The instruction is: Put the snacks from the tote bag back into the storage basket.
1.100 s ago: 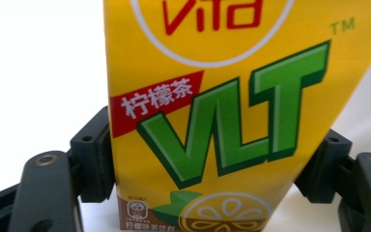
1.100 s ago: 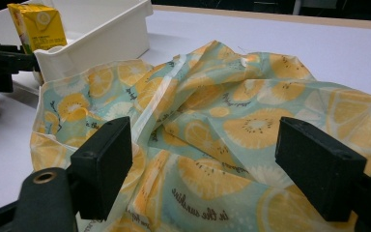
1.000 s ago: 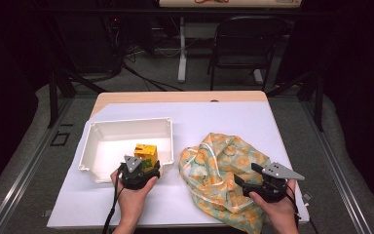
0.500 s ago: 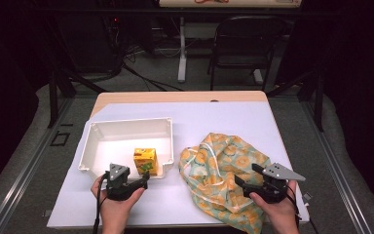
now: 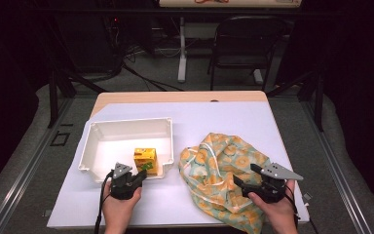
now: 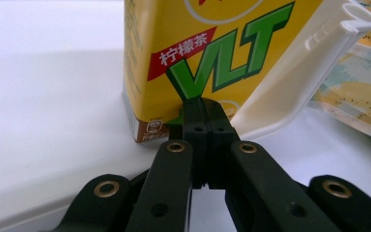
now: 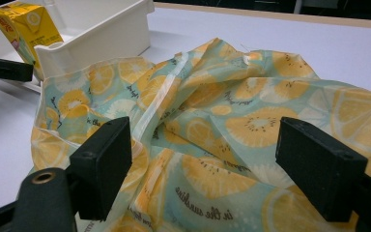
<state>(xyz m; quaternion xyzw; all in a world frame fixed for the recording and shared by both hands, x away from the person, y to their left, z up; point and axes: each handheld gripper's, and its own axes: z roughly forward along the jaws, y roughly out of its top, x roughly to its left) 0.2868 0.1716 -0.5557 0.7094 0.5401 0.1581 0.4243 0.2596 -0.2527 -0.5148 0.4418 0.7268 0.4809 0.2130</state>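
Yellow drink carton (image 5: 145, 160) upright in white tray (image 5: 97, 141), just beyond closed, empty left tongs (image 5: 137, 177), right tongs (image 5: 244, 176) spread over fruit-print bag (image 5: 219, 165)

Yellow carton (image 5: 145, 160) with green letters, white bin (image 5: 126, 127), mint-green cloth (image 5: 224, 170) with orange-slice print.

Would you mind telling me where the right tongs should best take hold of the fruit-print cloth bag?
Probably a raised fold of the cloth bag, entered from the person's side. The fabric lies crumpled on the table with ridges standing up, and the right tongs are open with the cloth between the jaws, so closing there should pinch it.
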